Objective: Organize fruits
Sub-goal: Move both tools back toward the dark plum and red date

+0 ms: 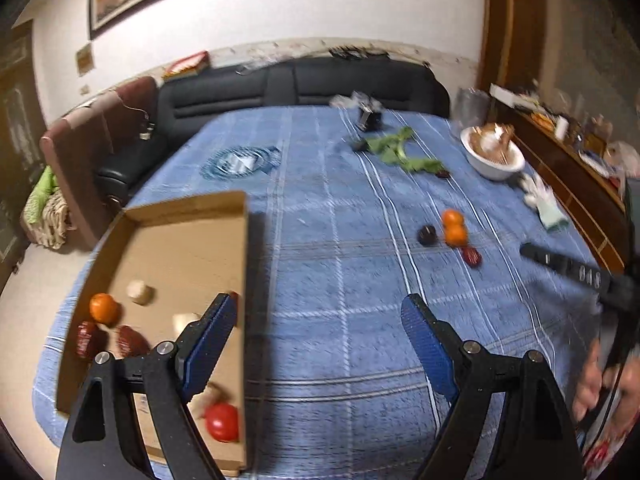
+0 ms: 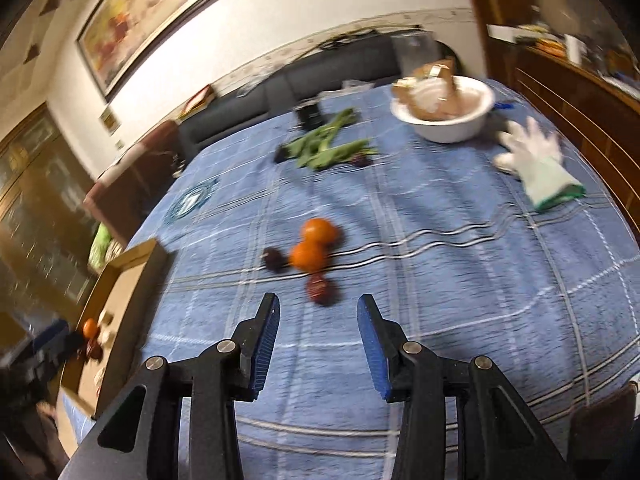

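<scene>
A shallow cardboard box (image 1: 188, 252) lies on the blue checked tablecloth at the left. It holds an orange (image 1: 104, 308), dark red fruits (image 1: 130, 340), a red tomato (image 1: 222, 422) and pale round pieces (image 1: 140, 293). My left gripper (image 1: 320, 316) is open and empty, its left finger over the box's right edge. Two oranges (image 2: 314, 246), a dark plum (image 2: 274, 259) and a dark red fruit (image 2: 320, 290) lie together mid-table. My right gripper (image 2: 318, 312) is open and empty, just short of the dark red fruit. The box also shows in the right wrist view (image 2: 128, 280).
A white bowl (image 2: 448, 120) with brown paper stands at the far right. A white glove (image 2: 536, 160) lies beside it. Green leafy stems (image 2: 324, 146) and a small dark device (image 2: 310, 114) lie farther back. A dark sofa (image 1: 300, 84) runs behind the table.
</scene>
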Available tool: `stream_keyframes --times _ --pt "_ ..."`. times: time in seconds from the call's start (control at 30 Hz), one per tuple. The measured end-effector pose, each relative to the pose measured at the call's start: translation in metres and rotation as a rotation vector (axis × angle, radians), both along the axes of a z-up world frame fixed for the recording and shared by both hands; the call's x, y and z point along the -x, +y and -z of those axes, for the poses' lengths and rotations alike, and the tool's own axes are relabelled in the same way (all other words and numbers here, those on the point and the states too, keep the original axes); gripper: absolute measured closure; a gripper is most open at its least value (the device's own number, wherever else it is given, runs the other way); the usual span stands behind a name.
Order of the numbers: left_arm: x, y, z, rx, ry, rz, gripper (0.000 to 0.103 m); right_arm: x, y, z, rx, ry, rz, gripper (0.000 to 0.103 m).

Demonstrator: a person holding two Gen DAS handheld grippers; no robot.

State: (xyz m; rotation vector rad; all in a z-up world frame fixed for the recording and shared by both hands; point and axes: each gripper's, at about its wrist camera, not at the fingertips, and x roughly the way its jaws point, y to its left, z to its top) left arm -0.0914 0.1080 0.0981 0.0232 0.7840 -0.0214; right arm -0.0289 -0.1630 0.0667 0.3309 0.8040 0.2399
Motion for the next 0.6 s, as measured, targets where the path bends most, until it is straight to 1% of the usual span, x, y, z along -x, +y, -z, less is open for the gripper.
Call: stream_keyframes --times 0.1,0.2,0.33,0.4,0.5,0.6 --pt "-0.005 -0.007 0.01 0.004 0.029 0.019 0.019 -0.013 -0.011 0.007 0.012 0.03 0.042 0.059" --pt "-0.009 -0.008 0.015 0.015 0.041 0.022 0.019 -0.027 -0.011 0.014 0.004 0.061 0.043 0.059" --pt "-0.014 -0.002 0.018 0.029 0.044 0.007 0.019 -0.041 0.002 0.026 0.009 0.092 0.001 0.059" --pt "-0.018 0.002 0.019 0.049 0.047 -0.008 0.019 -0.044 0.011 0.031 0.02 0.1 -0.021 0.059" --pt "-0.027 0.005 0.021 0.079 0.055 -0.016 0.019 -0.05 0.025 0.037 0.053 0.105 -0.051 0.059" --pt "-0.038 -0.001 0.022 0.082 0.054 -0.003 0.019 -0.055 0.036 0.04 0.093 0.099 -0.067 0.059"
